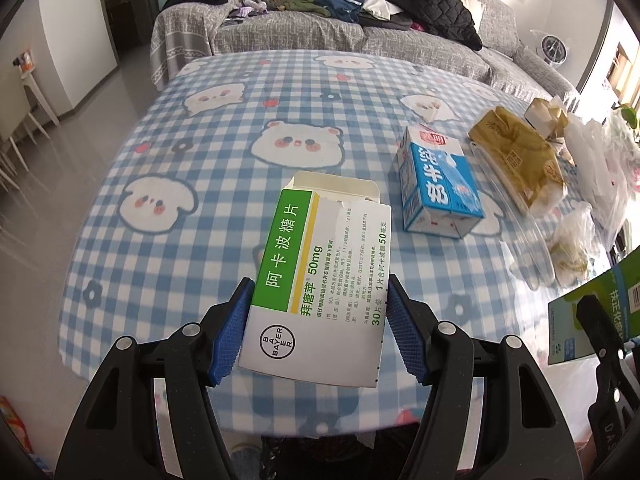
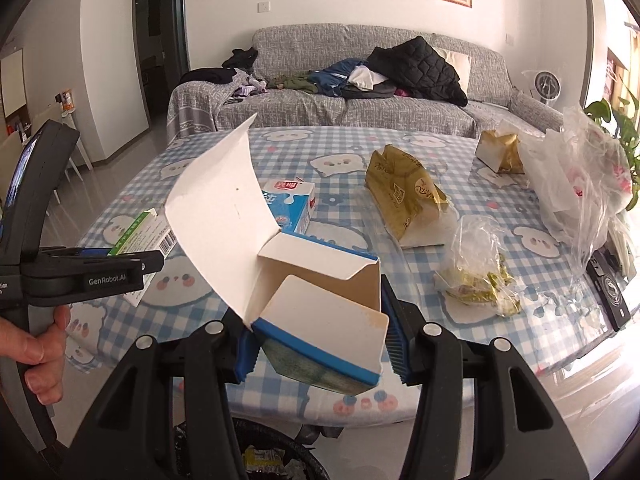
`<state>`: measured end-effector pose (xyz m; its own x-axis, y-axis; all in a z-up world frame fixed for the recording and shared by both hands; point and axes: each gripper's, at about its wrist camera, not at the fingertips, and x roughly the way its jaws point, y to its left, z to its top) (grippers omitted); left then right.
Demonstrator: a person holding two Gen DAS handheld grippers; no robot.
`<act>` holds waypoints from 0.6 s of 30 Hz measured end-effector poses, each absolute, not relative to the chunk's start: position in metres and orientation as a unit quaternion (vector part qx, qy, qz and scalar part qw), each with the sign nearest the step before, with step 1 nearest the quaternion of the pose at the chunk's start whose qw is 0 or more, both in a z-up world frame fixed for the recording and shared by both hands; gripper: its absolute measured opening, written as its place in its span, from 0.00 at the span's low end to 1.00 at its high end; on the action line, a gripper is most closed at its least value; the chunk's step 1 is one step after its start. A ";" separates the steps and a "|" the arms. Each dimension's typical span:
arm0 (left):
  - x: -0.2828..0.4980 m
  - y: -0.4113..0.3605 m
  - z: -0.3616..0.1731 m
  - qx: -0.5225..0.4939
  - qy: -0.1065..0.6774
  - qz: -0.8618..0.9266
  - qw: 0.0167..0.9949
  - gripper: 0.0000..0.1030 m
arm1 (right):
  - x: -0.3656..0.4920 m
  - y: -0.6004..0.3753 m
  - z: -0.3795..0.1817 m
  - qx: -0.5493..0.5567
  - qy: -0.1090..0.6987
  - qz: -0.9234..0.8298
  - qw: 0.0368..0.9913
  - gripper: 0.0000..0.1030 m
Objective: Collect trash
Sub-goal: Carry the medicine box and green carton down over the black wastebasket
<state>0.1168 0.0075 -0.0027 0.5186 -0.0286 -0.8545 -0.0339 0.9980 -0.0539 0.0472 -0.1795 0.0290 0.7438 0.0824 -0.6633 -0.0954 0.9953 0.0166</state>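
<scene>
Between the blue pads of our left gripper [image 1: 318,322], tilted steeply down over the table [image 1: 208,184], we clamp a torn pill box [image 1: 320,280]. Our right gripper [image 2: 320,344], angled less steeply, squeezes an open carton [image 2: 316,300], flap raised; a bin [image 2: 280,456] sits below it. A milk carton [image 1: 438,186] lies ahead.

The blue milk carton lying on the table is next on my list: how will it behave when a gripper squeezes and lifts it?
The milk carton lies on its side, flat faces down, so it should not roll. Its walls look straight and undented, so probably fairly stiff, though hard squeezing may buckle thin card. Its weight cannot be judged: nothing shows whether it is empty.
</scene>
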 end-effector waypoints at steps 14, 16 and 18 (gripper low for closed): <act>0.056 0.004 0.018 -0.040 0.472 -0.012 0.881 0.62 | -0.004 -0.171 0.049 -0.013 0.327 0.056 0.943 0.48; 0.046 0.003 0.018 -0.044 0.469 -0.014 0.882 0.62 | -0.013 -0.170 0.048 -0.011 0.321 0.059 0.945 0.48; 0.035 0.003 0.018 -0.042 0.463 -0.011 0.885 0.62 | -0.023 -0.166 0.048 -0.022 0.315 0.063 0.947 0.48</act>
